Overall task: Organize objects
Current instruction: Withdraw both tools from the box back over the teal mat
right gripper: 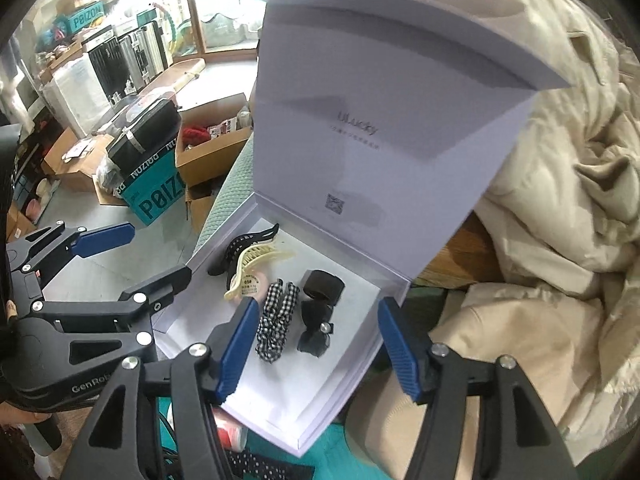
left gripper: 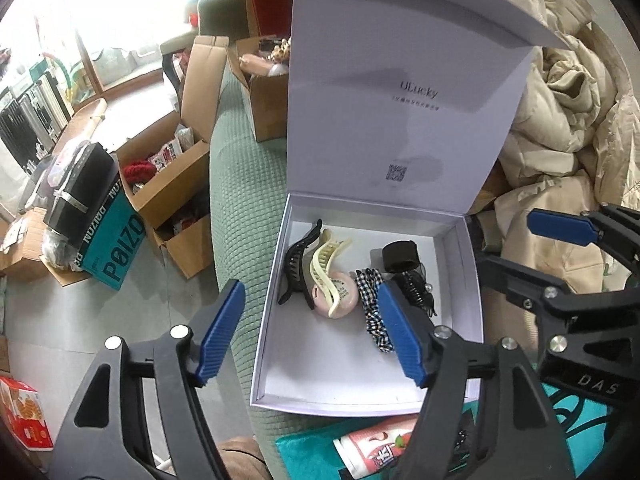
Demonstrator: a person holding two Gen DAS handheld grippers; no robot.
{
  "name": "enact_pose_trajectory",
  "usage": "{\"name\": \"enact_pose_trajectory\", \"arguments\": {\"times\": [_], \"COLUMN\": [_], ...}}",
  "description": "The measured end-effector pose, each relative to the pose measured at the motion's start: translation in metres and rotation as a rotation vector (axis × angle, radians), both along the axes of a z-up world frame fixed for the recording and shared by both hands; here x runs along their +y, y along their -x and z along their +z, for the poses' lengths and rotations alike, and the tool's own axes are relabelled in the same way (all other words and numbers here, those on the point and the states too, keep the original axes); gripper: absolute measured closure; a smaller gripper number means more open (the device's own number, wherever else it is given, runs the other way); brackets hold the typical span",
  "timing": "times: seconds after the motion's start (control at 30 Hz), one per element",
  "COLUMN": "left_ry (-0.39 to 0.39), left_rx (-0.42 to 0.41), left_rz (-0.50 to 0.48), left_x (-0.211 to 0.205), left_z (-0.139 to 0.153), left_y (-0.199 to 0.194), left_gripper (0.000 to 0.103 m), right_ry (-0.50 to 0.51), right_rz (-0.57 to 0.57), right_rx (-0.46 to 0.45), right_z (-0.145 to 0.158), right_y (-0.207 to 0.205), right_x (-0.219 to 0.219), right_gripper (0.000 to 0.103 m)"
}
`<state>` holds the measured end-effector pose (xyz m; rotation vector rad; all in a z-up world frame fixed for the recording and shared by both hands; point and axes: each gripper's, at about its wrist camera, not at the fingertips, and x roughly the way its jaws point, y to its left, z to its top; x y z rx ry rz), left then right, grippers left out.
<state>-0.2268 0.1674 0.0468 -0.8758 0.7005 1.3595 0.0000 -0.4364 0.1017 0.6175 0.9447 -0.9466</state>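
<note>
A white box [left gripper: 320, 364] [right gripper: 340, 380] lies on a green quilted cushion [left gripper: 240, 200] with its lid [left gripper: 400, 80] standing open. Inside lie a black claw clip [left gripper: 294, 264] [right gripper: 240, 246], a cream claw clip [left gripper: 324, 268] [right gripper: 250, 268] over a pink round case [left gripper: 346, 300], a checked scrunchie [left gripper: 370, 304] [right gripper: 276, 320], a black band [left gripper: 400, 256] [right gripper: 324, 288] and a black bow clip [right gripper: 316, 332]. My left gripper [left gripper: 310, 292] [right gripper: 158, 252] hovers open above the box's left half. My right gripper [right gripper: 318, 304] [left gripper: 516, 240] hovers open above the right half. Neither holds anything.
Open cardboard boxes [left gripper: 172, 176] and a teal POIZON box [left gripper: 116, 248] crowd the floor on the left. A beige quilt [left gripper: 560, 120] is bunched up on the right. A red and white packet [left gripper: 380, 444] lies on teal cloth in front of the box.
</note>
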Motion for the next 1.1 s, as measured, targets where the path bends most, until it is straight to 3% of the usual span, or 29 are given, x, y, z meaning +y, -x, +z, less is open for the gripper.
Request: {"name": "enact_pose_trajectory", "arguments": {"times": [0.6,0.8,1.1], "left_ry": [-0.098,-0.104,-0.095], "left_rx": [0.042,0.048,0.037], "left_rz": [0.030,0.033,0.014], "left_x": [-0.050,-0.065,-0.091], "left_z": [0.053,0.061,0.062], "left_y": [-0.010,-0.017,-0.038], "left_gripper": [0.023,0.020,0.020], "right_ry": [0.042,0.055,0.047], "right_rz": [-0.004,-0.018,-0.028], "right_rx": [-0.053,-0.072,-0.086], "right_z": [0.045,0.049,0.041], "right_y": [0.031,0.047,0.070], "right_x": [0.047,0.062,0.083], "right_gripper": [0.033,0.024,0.023]}}
